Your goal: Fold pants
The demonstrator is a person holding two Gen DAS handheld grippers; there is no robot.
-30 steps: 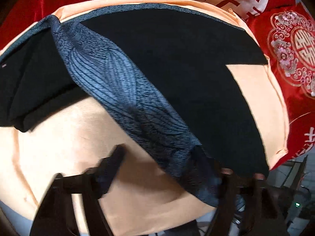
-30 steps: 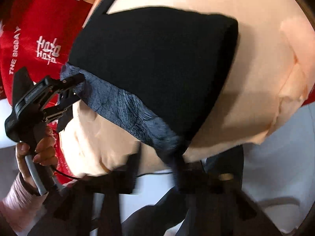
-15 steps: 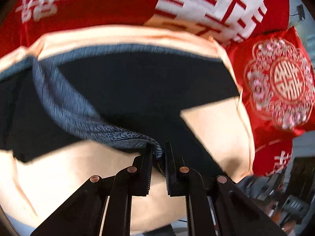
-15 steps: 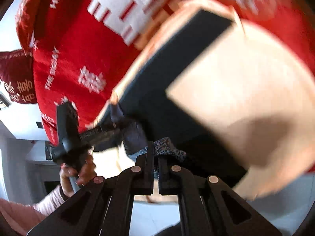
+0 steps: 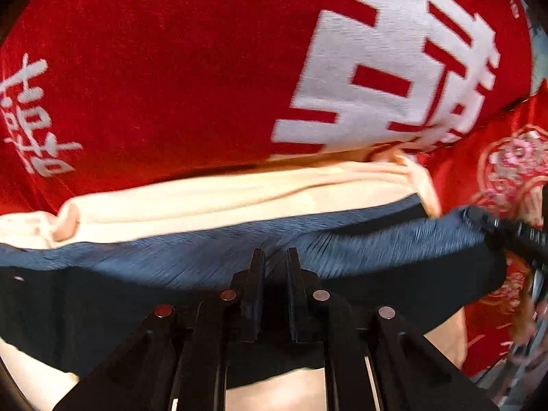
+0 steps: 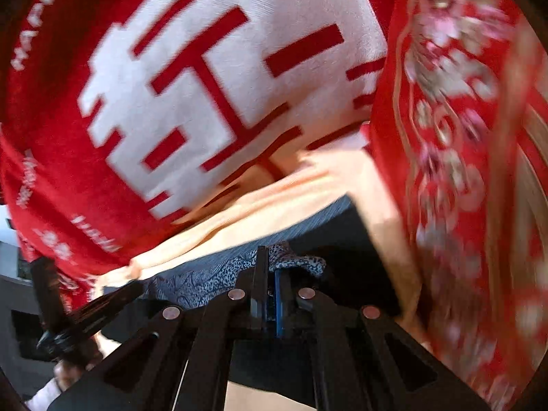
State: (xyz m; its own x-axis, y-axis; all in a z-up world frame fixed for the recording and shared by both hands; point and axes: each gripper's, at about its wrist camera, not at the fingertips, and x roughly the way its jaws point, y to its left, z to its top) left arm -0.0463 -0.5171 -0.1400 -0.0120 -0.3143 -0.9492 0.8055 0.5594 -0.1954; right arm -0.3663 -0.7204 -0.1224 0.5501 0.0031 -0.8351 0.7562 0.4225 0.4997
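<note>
The pants (image 5: 102, 308) are black with a blue patterned band (image 5: 376, 243) along the edge. They lie on a peach cloth (image 5: 222, 198). My left gripper (image 5: 275, 260) is shut on the blue band of the pants near the far edge of the peach cloth. My right gripper (image 6: 270, 260) is shut on the patterned band (image 6: 294, 260) of the same pants (image 6: 346, 250). The right gripper shows at the right edge of the left wrist view (image 5: 513, 233). The left gripper shows at the lower left of the right wrist view (image 6: 85, 315). The band hangs stretched between the two grippers.
A red blanket with large white characters (image 5: 205, 68) lies beyond the peach cloth and also shows in the right wrist view (image 6: 205, 85). A red embroidered cushion (image 6: 462, 137) stands to the right. The peach cloth's far edge (image 6: 257, 212) is close ahead.
Both grippers have carried the patterned band forward over the black pants toward the far edge of the peach cloth. The red blanket now fills most of both views.
</note>
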